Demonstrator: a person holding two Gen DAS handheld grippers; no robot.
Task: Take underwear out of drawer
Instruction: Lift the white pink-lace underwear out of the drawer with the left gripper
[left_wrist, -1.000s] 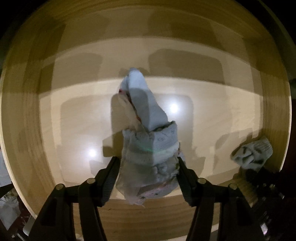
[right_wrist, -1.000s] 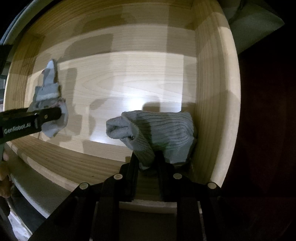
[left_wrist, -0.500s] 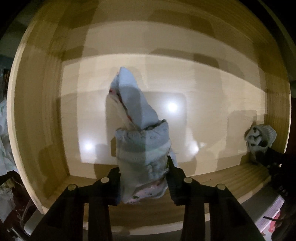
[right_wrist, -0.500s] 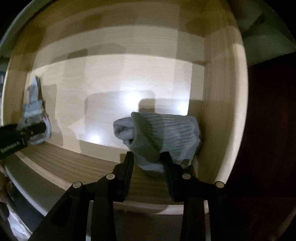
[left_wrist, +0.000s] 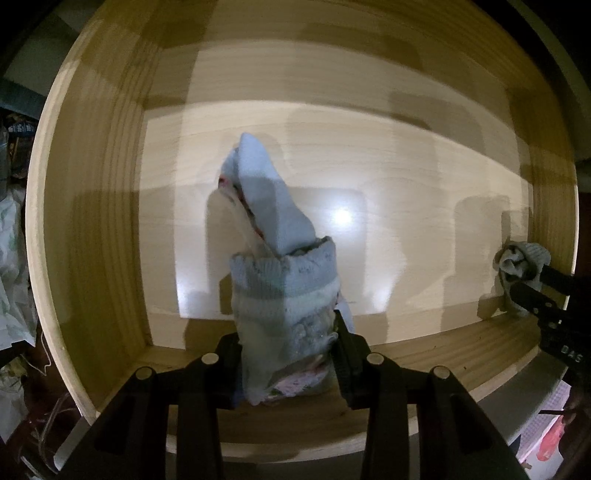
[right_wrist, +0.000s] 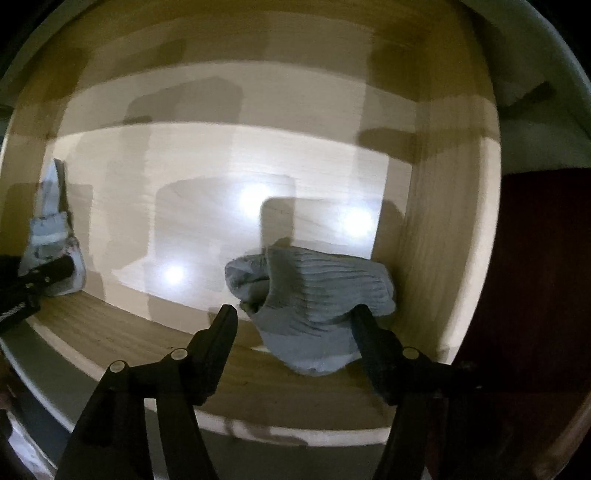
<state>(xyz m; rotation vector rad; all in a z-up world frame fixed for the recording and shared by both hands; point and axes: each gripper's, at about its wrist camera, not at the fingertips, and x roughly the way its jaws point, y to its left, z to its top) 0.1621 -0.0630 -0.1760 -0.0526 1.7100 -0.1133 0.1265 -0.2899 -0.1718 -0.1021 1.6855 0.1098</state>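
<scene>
The left gripper has its jaws closed on a soft, light pale-blue bundle above the drawer. The right gripper has just been opening; the grey ribbed bundle lies loose between its jaws at the right wall. It looks limp, so I think the thick folded middle is the best hold.

The pale rolled bundle is sitting between the left gripper's fingers, its narrow end reaching out ahead of the fingertips over the drawer floor. The ribbed bundle is lying between the right gripper's fingers, leaning on the right finger, well apart from the left one, and sitting near the drawer's wall right of the fingers.
</scene>
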